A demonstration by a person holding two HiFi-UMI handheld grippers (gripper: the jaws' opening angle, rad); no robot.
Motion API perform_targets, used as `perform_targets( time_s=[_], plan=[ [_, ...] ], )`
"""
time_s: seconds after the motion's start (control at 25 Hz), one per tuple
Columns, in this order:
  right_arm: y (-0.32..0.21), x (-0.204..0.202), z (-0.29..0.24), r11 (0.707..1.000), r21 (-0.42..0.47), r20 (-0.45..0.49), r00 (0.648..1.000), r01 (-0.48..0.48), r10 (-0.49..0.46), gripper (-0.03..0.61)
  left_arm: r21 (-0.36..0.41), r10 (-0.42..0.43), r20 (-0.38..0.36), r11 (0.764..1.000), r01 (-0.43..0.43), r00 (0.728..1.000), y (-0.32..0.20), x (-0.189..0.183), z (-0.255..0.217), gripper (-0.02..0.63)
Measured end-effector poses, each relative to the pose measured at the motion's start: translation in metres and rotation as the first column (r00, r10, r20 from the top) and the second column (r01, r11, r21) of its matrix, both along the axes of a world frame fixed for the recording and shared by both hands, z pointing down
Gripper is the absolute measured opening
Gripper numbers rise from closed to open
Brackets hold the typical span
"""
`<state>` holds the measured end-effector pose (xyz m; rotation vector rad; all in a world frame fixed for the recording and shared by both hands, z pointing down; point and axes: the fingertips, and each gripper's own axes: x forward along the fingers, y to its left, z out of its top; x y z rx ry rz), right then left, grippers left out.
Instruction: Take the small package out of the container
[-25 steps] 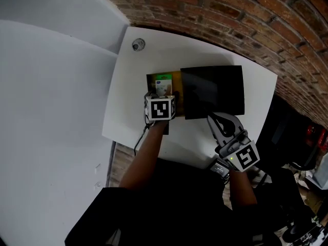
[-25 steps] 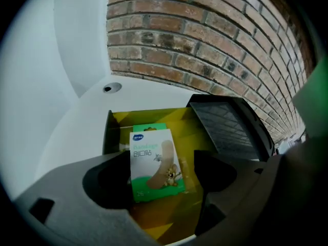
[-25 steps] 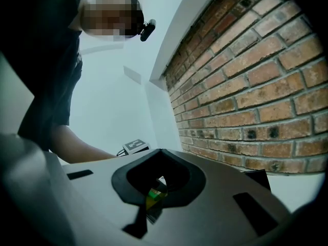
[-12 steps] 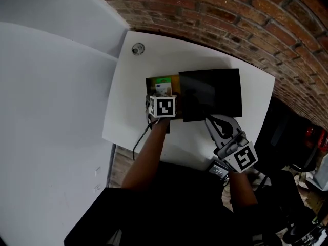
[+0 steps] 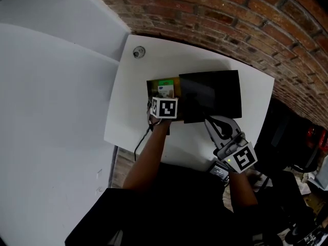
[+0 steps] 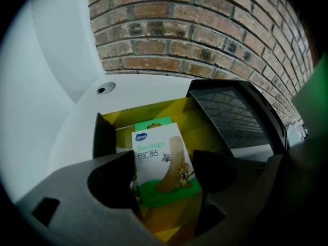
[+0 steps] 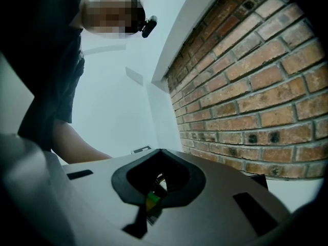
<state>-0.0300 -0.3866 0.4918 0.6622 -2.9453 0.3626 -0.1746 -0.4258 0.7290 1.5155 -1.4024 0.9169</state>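
Observation:
A black container [image 5: 151, 86] with a yellow inside [image 6: 154, 114] stands on the white table, its black lid [image 5: 210, 94] folded open to the right. The small package [image 5: 165, 88], a white and green bandage box [image 6: 159, 152], stands upright over the container's near end. My left gripper [image 5: 165, 98] is shut on it, one jaw against each side [image 6: 165, 176]. The marker cube hides the jaws in the head view. My right gripper [image 5: 214, 124] hovers near the table's front edge, right of the container, shut and holding nothing [image 7: 154, 199].
A brick wall [image 5: 230, 24] runs behind the table. A small round fitting [image 5: 138, 52] sits at the table's far left corner. A cable [image 5: 141, 140] hangs over the front edge. A black device with a green light [image 5: 220, 169] lies below my right gripper.
My left gripper has drawn back a little toward the person, with the package between its jaws. The right gripper has barely shifted.

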Motion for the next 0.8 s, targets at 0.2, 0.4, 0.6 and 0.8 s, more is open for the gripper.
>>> perform_targets(
  time_s=[0.2,0.4,0.6,0.8],
  plan=[
    [0.000,0.003,-0.004,1.000,0.008,0.000,1.000,-0.007,0.007,0.006,0.026,0.019,-0.007,0.999,-0.019,1.000,0.005,0.000,-0.007,0.364],
    [0.002,0.000,-0.011,1.000,0.025,0.018,1.000,-0.004,0.003,0.006,0.070,0.037,-0.013,0.997,-0.036,0.999,0.006,0.000,-0.018,0.331],
    [0.010,-0.004,-0.015,0.999,0.038,0.020,1.000,0.005,-0.005,0.006,0.065,0.037,-0.046,0.997,-0.034,0.998,0.012,0.007,-0.015,0.331],
    [0.015,0.003,-0.015,0.999,0.036,-0.001,1.000,-0.002,0.002,0.006,0.110,0.049,-0.027,0.993,-0.045,0.998,0.007,0.005,-0.032,0.328]
  ],
)
